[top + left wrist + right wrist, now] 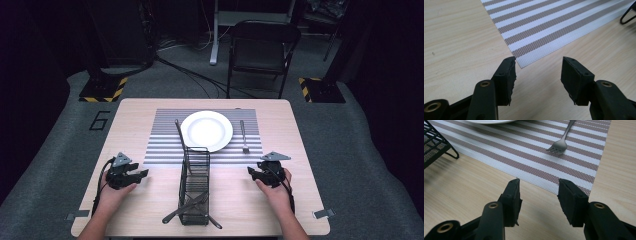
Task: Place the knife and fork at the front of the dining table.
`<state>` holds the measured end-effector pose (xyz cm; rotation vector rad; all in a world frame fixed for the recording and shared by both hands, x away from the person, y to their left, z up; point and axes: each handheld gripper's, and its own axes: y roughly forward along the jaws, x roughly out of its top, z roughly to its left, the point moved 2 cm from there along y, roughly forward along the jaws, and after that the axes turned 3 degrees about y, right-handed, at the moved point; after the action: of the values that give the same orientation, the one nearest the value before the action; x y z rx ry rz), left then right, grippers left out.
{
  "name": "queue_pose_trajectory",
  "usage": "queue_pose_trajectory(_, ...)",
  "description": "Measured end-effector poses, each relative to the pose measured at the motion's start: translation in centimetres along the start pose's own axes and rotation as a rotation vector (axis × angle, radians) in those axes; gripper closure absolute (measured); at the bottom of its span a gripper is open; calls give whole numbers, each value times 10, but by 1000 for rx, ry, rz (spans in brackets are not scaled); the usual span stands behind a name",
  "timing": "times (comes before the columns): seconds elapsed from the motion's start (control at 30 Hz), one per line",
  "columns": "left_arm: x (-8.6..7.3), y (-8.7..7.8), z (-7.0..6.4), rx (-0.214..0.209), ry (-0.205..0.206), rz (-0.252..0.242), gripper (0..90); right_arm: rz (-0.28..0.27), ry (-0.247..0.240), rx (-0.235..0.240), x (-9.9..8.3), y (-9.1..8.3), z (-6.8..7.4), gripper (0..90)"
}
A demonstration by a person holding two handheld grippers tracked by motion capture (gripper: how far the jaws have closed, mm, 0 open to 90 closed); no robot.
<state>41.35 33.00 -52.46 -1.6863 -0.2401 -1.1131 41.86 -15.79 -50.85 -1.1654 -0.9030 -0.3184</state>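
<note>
A white plate [206, 130] sits on a striped placemat [165, 150] at the table's middle. A fork [244, 136] lies on the mat to the plate's right, tines toward me; its tines [557, 147] lie ahead of my right gripper. A black wire basket [194, 186] stands in front of the mat with dark utensils [186, 208] lying in it. My left gripper [141, 174] rests near the mat's front left corner [520, 63], open and empty [537, 75]. To the basket's right, my right gripper [252, 172] is open and empty [539, 193].
The wooden table [130, 115] has bare room at the left and right sides. A folding chair [262, 47] stands beyond the far edge. The basket's foot [452, 153] is at the left in the right gripper view.
</note>
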Motion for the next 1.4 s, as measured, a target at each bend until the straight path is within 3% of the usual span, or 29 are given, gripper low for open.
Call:
queue_pose_trajectory(0.27,20,-16,-10,-41,-28,-45,451,20,-2,9,-3,2,3,512)
queue_pose_trajectory(0.5,48,-23,-32,-103,15,-78,479,22,-4,-5,-4,2,1,500)
queue_pose_trajectory(0.73,76,-26,-56,-161,62,-65,524,15,16,-5,-5,0,-2,500)
queue_pose_trajectory(0.97,98,-33,-63,-169,99,-78,527,21,20,-1,-6,1,-3,502)
queue_pose_trajectory(1.4,126,-41,-67,-190,91,-90,540,34,43,10,-8,3,-5,509)
